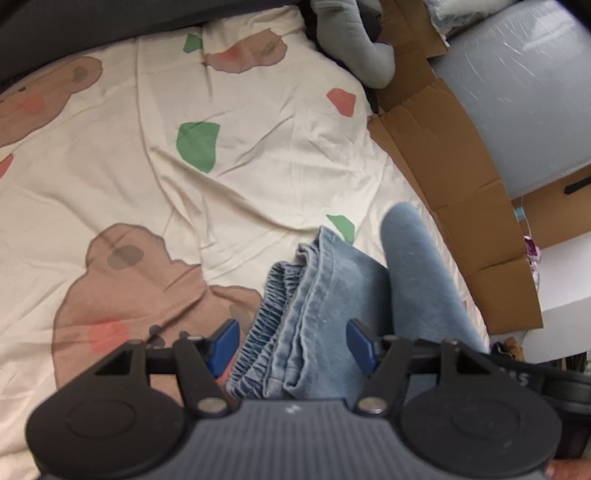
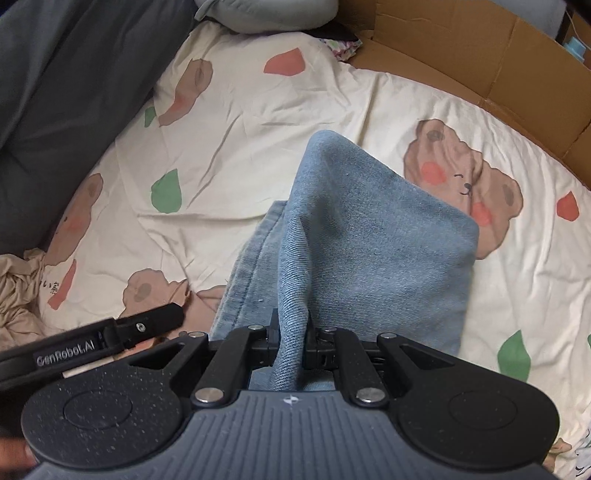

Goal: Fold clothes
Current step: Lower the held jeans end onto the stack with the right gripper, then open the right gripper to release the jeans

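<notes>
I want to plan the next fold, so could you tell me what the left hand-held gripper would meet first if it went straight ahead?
The left hand-held gripper is open, and the folded denim jeans already lie between its fingers, so it would probably meet them first.

bedsheet (image 1: 258, 166) lies open ahead and left; cardboard (image 1: 461, 206) walls the right edge, dark blanket (image 2: 66, 92) blocks far left.

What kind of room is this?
Probably a bedroom: a bear-print bedsheet covers a bed, with a grey pillow at its head and folded jeans lying on it.
</notes>
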`<state>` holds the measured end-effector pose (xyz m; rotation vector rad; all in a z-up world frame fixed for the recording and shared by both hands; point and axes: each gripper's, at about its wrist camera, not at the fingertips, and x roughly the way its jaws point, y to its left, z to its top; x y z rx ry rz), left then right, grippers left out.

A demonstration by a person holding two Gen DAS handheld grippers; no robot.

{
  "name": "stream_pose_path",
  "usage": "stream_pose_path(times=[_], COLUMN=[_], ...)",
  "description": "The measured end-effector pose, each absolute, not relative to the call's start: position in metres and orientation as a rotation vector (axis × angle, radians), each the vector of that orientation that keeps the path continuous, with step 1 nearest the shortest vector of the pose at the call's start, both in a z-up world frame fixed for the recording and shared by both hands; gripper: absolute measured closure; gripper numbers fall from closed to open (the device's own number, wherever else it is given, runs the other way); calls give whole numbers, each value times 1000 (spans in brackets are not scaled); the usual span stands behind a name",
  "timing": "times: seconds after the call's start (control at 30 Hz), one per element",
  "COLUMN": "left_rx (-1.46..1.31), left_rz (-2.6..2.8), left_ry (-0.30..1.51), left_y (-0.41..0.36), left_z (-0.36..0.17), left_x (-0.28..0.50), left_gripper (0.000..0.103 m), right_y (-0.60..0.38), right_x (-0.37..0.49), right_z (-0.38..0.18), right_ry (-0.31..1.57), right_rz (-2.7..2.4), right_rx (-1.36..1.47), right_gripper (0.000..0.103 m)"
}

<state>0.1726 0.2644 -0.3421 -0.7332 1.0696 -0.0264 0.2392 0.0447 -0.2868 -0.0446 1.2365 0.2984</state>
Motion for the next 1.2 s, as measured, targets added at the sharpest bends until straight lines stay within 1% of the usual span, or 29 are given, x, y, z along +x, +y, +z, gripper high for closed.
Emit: stream_pose_path(times=[0.27,0.37,0.53,0.6,0.67,0.73,0.77,0.8,0.9,1.0,1.07,1.2], left_rx=[-729,-729,-731,-724,-717,-715,-717,-724,-732,-748,-739,-717], left_rz=[16,44,91,96,100,107,112,109,92,81,89,33], left_ry=[1083,1092,1093,1087,1085,1084,1083,1079,1058,1051,1036,1009], left_y=[267,269,273,274,274,274,274,275,276,279,279,270], left_z=[-347,-351,-354,-352,-351,-350,-350,-349,-345,-343,-340,-336], left_x=[171,170,171,171,172,173,174,174,173,173,173,175], left_gripper=[37,38,39,39,39,39,39,39,39,40,40,45], right_y=[81,87,92,93,93,94,95,97,98,91,74,29], right_x=[239,237,229,227,227,224,222,221,216,212,211,212], right_z=[-314,-320,-323,-323,-320,-314,-311,-307,-292,-273,-262,-254], right_ry=[1239,1249,1246,1248,1253,1244,1240,1236,1217,1179,1156,1133], right_rz=[282,291,313,327,349,368,377,385,397,394,374,338], right_rx=[-146,-146,-165,-165,-144,-132,-130,-131,-147,-171,-128,-72], right_gripper=[96,93,93,86,74,71,67,67,61,59,53,53])
